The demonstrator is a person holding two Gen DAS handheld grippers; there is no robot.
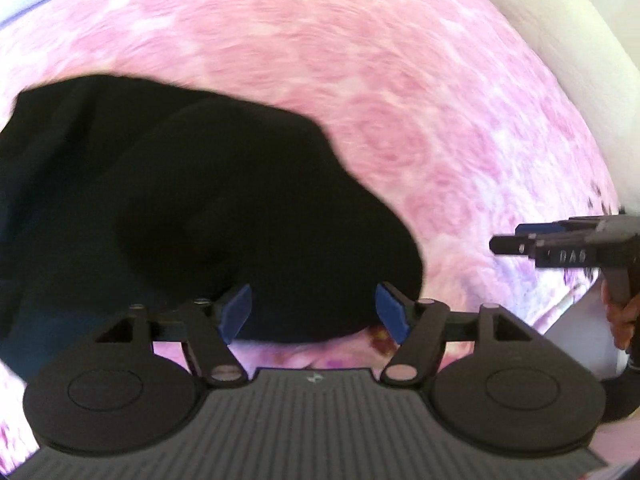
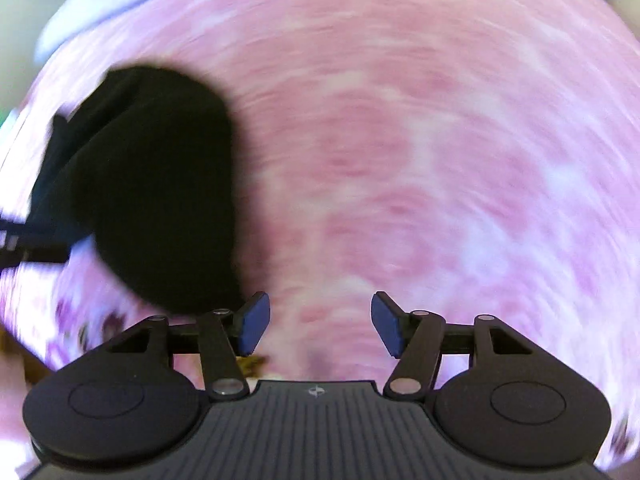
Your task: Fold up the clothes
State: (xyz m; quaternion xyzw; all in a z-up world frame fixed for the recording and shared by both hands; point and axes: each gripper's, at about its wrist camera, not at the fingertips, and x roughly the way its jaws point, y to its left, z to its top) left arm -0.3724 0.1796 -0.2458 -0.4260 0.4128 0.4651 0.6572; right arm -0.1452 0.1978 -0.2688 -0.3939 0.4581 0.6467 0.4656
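Observation:
A black garment (image 1: 200,208) lies bunched on a pink floral bedspread (image 1: 360,80). My left gripper (image 1: 314,314) is open, its blue pads just in front of the garment's near edge with nothing between them. In the right wrist view the same black garment (image 2: 156,188) lies to the left on the bedspread (image 2: 420,160). My right gripper (image 2: 320,326) is open over bare bedspread, right of the garment. The right gripper (image 1: 520,246) also shows at the right edge of the left wrist view, with a hand (image 1: 624,320) below it. Both views are motion-blurred.
A white wall or headboard (image 1: 560,40) borders the bed at the upper right. A pale edge (image 2: 100,20) curves along the top left of the right wrist view. Part of the left gripper (image 2: 24,244) shows at the left edge there.

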